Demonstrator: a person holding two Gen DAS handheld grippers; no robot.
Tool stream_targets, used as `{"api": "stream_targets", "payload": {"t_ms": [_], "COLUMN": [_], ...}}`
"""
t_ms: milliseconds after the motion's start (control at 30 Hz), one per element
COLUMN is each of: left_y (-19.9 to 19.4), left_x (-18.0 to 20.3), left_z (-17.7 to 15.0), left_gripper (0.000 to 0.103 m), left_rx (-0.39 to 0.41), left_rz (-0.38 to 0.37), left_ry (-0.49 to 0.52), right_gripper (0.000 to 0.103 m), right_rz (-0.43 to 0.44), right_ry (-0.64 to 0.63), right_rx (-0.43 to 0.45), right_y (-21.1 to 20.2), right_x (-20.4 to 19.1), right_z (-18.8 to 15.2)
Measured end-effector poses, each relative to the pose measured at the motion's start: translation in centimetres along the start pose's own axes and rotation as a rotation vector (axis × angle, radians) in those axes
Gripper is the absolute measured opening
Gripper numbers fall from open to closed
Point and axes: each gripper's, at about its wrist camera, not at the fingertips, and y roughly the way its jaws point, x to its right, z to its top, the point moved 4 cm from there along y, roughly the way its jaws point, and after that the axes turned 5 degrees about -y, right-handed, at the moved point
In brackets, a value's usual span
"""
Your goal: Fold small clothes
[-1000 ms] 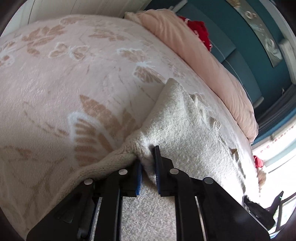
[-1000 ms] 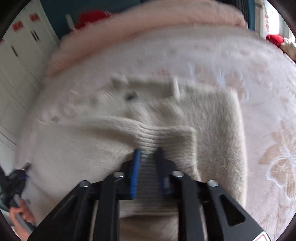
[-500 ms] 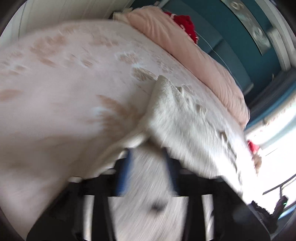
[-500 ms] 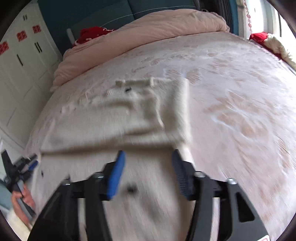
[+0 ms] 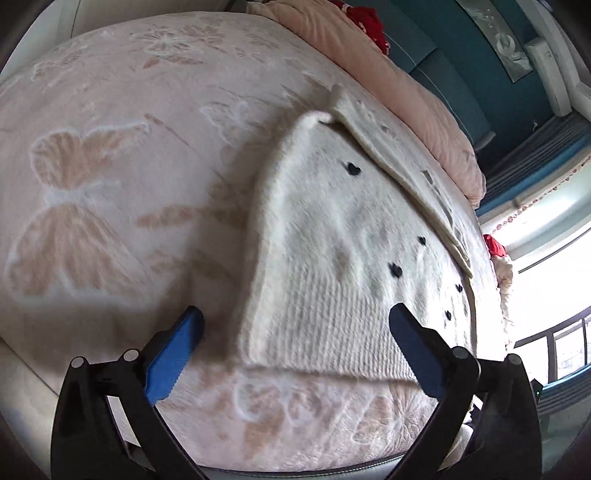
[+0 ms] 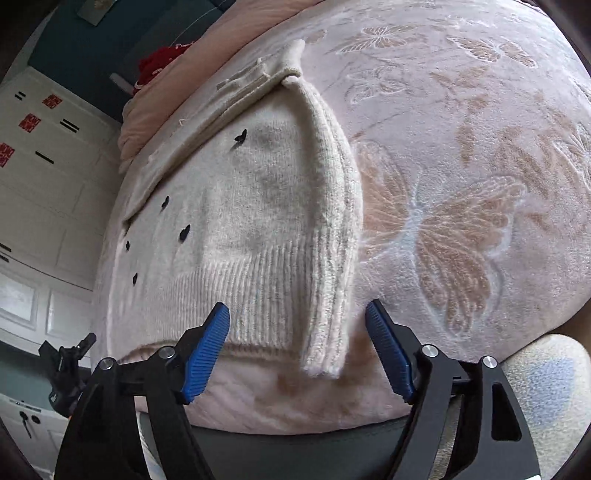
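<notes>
bed [image 5: 110, 177]: carries all | sweater [image 5: 332, 258]: now released, lying folded flat near bed's front edge (sleeve tucked in) | left gripper [image 5: 295, 350], right gripper [image 6: 297, 354]: jaws spread, empty, backed off the sweater's hem; next fold likely due

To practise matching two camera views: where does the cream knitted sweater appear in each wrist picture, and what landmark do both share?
Left wrist: cream knitted sweater fills centre to right, ribbed hem nearest.
Right wrist: the sweater lies centre-left, one sleeve running down toward the camera.
Shared landmark: red cloth by the pink quilt.
</notes>
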Motion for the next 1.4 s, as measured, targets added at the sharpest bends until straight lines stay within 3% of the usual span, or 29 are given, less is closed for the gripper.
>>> {"api": "stream_targets", "payload": {"t_ms": [133, 267, 333, 367, 400, 433, 467, 533, 700, 833, 1000, 1233, 1400], "left_y": [0.9, 1.5, 1.4, 1.2, 1.3, 1.5, 1.6, 1.1, -2.7, -5.9, -9.4, -13.0, -16.5], "left_x": [1.6, 2.0, 1.9, 1.9, 1.9, 1.8, 1.4, 0.6, 1.0, 3.0, 4.3, 2.5, 1.1], "left_z": [-0.7, -0.1, 0.3, 0.4, 0.7, 0.8, 0.9, 1.2, 1.5, 0.7, -2.2, -9.2, -14.2], "left_gripper": [0.098, 0.098, 0.093, 0.076, 0.062, 0.036, 0.018, 0.01, 0.007, 0.007, 0.007, 0.007, 0.007], "left_rx": [0.011, 0.014, 0.012, 0.01, -0.001, -0.023, -0.048, -0.063, -0.013, -0.001, -0.053, -0.174, -0.278], "left_rz": [0.031, 0.02, 0.012, 0.014, 0.012, 0.002, 0.006, -0.002, -0.034, -0.033, -0.02, 0.022, 0.037], "left_ry": [0.055, 0.023, -0.012, -0.019, -0.022, -0.032, -0.061, -0.116, -0.118, -0.023, 0.091, 0.15, 0.185], "right_gripper": [0.077, 0.077, 0.071, 0.052, 0.021, 0.012, 0.012, 0.011, 0.01, 0.008, 0.005, 0.005, 0.005], "right_rz": [0.047, 0.051, 0.063, 0.065, 0.059, 0.066, 0.077, 0.083, 0.114, 0.091, 0.035, -0.013, 0.004], "right_ry": [0.031, 0.024, 0.024, 0.017, 0.014, 0.022, 0.034, 0.018, -0.034, -0.091, -0.168, -0.349, -0.443], "right_rx": [0.023, 0.036, 0.042, 0.034, 0.017, -0.004, -0.004, 0.03, 0.083, 0.075, 0.025, -0.171, -0.346], "right_y": [0.9, 1.7, 2.1, 2.3, 2.5, 2.8, 2.8, 1.9, -1.3, -3.7, -6.9, -9.2, -11.9], "right_x": [-0.9, -1.7, -2.2, -2.5, -2.4, -2.3, -2.2, -2.8, -4.4, -4.7, -2.9, -1.9, -1.5], "right_z": [-0.1, 0.3, 0.9, 1.0, 1.0, 1.0, 1.1, 1.4, 2.4, 2.2, 0.3, -7.0, -12.6]}}
